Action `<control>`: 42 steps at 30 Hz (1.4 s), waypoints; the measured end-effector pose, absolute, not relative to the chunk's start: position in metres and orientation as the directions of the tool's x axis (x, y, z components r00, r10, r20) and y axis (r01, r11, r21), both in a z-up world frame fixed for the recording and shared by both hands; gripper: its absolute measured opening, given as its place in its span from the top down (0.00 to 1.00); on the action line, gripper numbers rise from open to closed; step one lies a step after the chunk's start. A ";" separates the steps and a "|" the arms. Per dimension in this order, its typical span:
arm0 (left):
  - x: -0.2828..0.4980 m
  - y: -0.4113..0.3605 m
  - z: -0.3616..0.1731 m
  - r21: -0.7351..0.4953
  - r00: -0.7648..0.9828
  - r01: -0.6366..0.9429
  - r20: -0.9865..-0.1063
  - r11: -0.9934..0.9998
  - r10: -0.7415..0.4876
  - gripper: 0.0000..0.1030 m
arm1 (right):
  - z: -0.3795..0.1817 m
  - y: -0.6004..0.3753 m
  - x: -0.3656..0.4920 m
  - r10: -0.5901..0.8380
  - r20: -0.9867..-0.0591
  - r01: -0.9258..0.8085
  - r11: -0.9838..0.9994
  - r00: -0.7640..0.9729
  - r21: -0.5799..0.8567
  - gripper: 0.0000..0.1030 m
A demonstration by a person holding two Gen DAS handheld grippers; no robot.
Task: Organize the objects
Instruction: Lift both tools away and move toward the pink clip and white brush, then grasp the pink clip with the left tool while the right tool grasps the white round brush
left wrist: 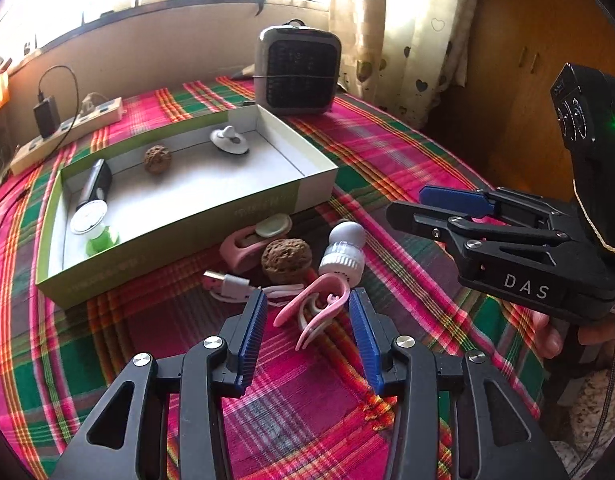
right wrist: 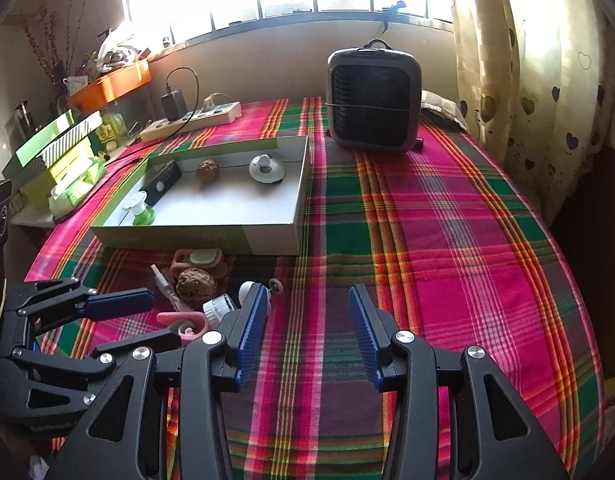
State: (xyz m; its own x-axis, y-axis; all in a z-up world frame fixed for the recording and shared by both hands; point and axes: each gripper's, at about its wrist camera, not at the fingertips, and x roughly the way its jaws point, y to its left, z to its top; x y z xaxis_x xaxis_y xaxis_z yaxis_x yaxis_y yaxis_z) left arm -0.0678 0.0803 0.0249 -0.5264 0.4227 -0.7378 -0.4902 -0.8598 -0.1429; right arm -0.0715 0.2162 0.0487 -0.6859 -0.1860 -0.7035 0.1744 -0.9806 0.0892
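A shallow green-and-white box (left wrist: pixel 267 196) (right wrist: pixel 267 236) lies on the plaid table. It holds a walnut (left wrist: pixel 157 158), a white suction knob (left wrist: pixel 229 140), a black device (left wrist: pixel 96 184) and a green-based spool (left wrist: pixel 93 228). In front of the box lie a second walnut (left wrist: pixel 285 260) (right wrist: pixel 195 284), a pink holder with a pale disc (left wrist: pixel 253 238), a white bulb-shaped brush (left wrist: pixel 343 254), a white USB cable (left wrist: pixel 231 284) and a pink clip (left wrist: pixel 313 312). My left gripper (left wrist: pixel 307 300) is open, its jaws on either side of the pink clip. My right gripper (right wrist: pixel 307 296) is open and empty over bare cloth.
A small grey heater (left wrist: pixel 297 70) (right wrist: pixel 373 100) stands behind the box. A power strip with a black charger (left wrist: pixel 63 132) (right wrist: pixel 191 118) lies at the back left. Boxes and an orange tray (right wrist: pixel 107 84) crowd the left side. A curtain (right wrist: pixel 527 60) hangs at right.
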 end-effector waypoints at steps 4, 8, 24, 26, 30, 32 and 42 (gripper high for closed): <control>-0.071 0.087 0.020 -0.127 -0.516 -0.500 -0.751 -0.857 0.412 0.60 | 0.048 0.219 -0.071 -0.190 -0.704 0.171 -0.980 -0.684 0.099 0.57; -0.073 0.092 0.017 -0.120 -0.504 -0.510 -0.760 -0.852 0.409 0.60 | 0.047 0.219 -0.072 -0.191 -0.708 0.170 -0.980 -0.680 0.101 0.57; -0.077 0.091 0.011 -0.121 -0.498 -0.495 -0.772 -0.860 0.395 0.77 | 0.041 0.214 -0.074 -0.193 -0.723 0.177 -0.979 -0.663 0.099 0.57; -0.076 0.091 0.011 -0.117 -0.500 -0.494 -0.772 -0.861 0.392 0.79 | 0.042 0.212 -0.073 -0.195 -0.724 0.180 -0.979 -0.662 0.099 0.57; -0.074 0.088 0.011 -0.124 -0.499 -0.488 -0.772 -0.864 0.392 0.79 | 0.042 0.209 -0.071 -0.197 -0.723 0.183 -0.978 -0.662 0.098 0.57; -0.072 0.086 0.011 -0.130 -0.501 -0.484 -0.770 -0.865 0.395 0.79 | 0.042 0.208 -0.069 -0.203 -0.724 0.186 -0.977 -0.659 0.104 0.57; -0.064 0.058 0.012 -0.128 -0.538 -0.401 -0.769 -0.907 0.346 0.79 | 0.039 0.190 -0.065 -0.268 -0.716 0.257 -0.958 -0.645 0.127 0.57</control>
State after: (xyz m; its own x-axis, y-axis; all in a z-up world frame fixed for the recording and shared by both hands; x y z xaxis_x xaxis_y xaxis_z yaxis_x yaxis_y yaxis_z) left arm -0.0645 0.0578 0.0123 -0.5375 0.3461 -0.7689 -0.4007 -0.9072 -0.1282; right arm -0.0652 0.1896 0.0392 -0.6447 -0.2677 -0.7160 0.2567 -0.9581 0.1271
